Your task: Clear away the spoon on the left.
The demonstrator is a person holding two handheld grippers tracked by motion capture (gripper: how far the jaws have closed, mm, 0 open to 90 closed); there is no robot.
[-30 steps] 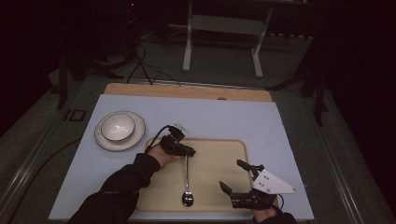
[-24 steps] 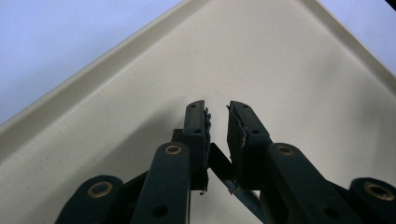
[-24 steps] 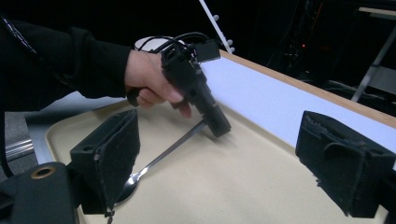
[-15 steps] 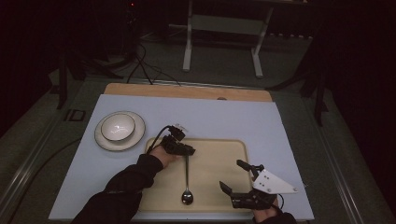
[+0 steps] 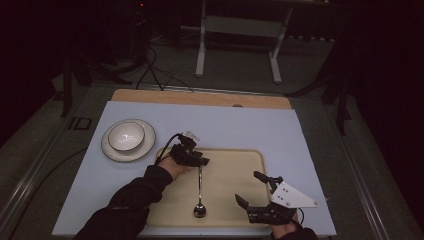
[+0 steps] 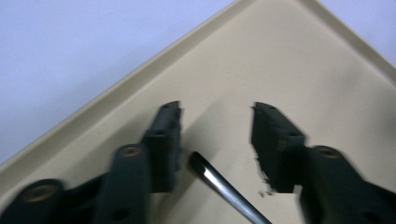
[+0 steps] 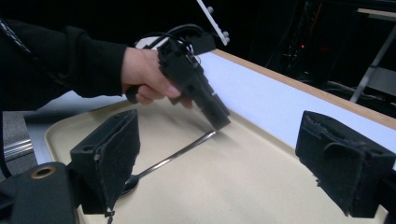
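**A:** Start at the claws. What is each one doing?

**B:** The left gripper (image 5: 200,161) is low over the tray, its jaws parted with the tip of the spoon's handle between them. In the left gripper view the handle end sits just beside one jaw, and a gap remains on the other side, so nothing is clamped. The right gripper (image 5: 257,192) hovers over the tray's near right corner, jaws spread wide and empty.

**B:** Moving outward, the spoon (image 5: 199,192) lies flat on the beige tray (image 5: 240,165), its bowl toward the person and its handle pointing away, toward the left gripper. Well to the left, on the pale blue table cover (image 5: 240,125), a white bowl (image 5: 126,136) sits on a plate (image 5: 111,149).

**A:** What might go wrong?

**B:** The jaws straddle only the very end of a thin, smooth handle lying flat. If they close there, I judge it may pivot, slip free or skid across the tray. Pressing down could also scrape the jaw tips on the tray.
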